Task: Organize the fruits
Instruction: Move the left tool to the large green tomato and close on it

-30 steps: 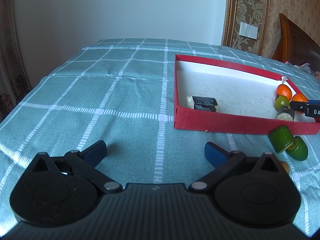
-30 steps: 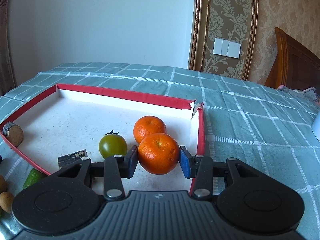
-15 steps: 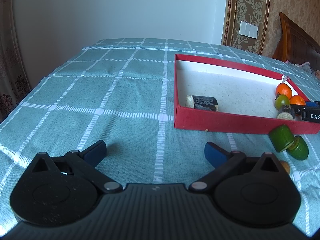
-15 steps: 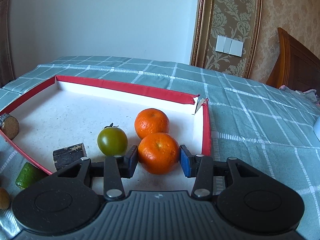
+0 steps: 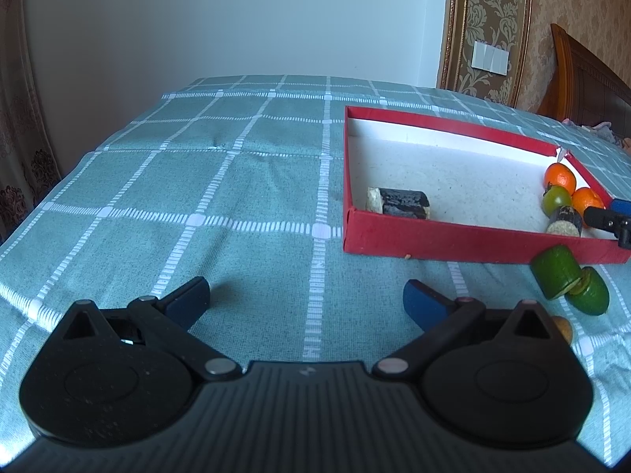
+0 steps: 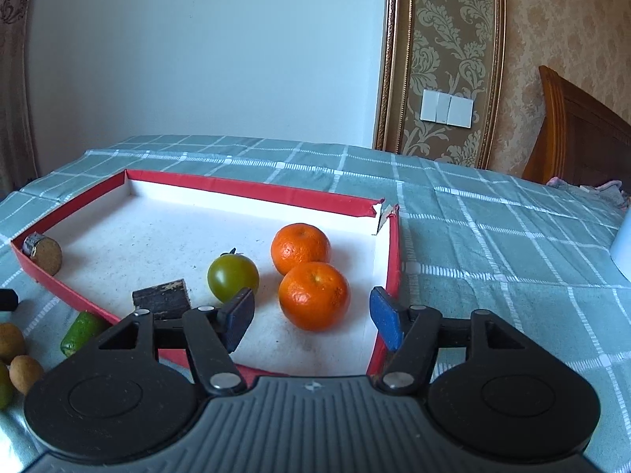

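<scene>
A red box with a white floor lies on the checked cloth. An orange rests on the box floor between the pads of my right gripper, whose jaws are opening; the pads stand clear of it. A second orange touches it from behind, with a green tomato to the left. A dark cane piece and another also lie in the box. My left gripper hovers open over bare cloth, left of the box.
Outside the box's near wall lie two green fruit pieces and a small brown fruit. In the right wrist view, small brown fruits lie at the left edge. A wooden headboard stands at the far right.
My right gripper's jaws have spread apart and let go of the orange, which now sits on the box floor. The left gripper has not moved.
</scene>
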Demonstrator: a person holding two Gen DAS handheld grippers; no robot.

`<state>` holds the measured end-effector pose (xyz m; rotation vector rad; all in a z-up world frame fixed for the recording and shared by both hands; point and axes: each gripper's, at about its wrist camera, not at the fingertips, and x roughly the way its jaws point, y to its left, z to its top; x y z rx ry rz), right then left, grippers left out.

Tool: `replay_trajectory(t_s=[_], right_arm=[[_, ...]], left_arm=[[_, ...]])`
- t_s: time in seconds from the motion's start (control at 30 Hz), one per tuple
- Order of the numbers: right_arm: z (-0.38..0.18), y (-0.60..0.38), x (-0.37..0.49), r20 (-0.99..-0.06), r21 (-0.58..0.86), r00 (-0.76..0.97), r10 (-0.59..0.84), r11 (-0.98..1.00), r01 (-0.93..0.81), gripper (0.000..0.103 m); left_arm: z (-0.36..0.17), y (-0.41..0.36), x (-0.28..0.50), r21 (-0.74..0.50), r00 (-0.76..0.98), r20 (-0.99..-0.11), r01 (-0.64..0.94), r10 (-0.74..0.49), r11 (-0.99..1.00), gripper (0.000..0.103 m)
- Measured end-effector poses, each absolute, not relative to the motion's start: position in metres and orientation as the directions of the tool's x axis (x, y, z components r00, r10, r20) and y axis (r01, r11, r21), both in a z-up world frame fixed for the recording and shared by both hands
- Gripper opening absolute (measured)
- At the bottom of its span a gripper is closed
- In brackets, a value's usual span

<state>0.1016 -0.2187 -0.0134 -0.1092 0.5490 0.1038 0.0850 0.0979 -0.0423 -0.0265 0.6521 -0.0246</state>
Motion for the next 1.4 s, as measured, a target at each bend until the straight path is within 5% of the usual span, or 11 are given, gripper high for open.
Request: replay_trajectory(t_s=[0.4,0.9,1.4], right_arm=[[-0.005,-0.223,0.056,-0.415,-0.128,0.908,0.057,0.984,-0.120,0.072],[-0.003,-0.235,0.041,-0.390,-0.115,0.920,0.043,0.989,-0.095,0.075],[-0.003,-0.236,0.040,-0.389,-0.115,0.921,0.035,0.990,-0.086,0.081]], left_arm=[[-0.016,0.066,-0.004,-0.068,0.857,-0.501,0.103,-0.123,0.992,0.103],[-0.027,0.017,-0.010,-0.046,0.833,-0.529,0.163,-0.162,0.986,0.103],[-0.038,-0.004,0.001,-0.043,0.794,-0.576,0.209,-0.195,0.977,0.054]])
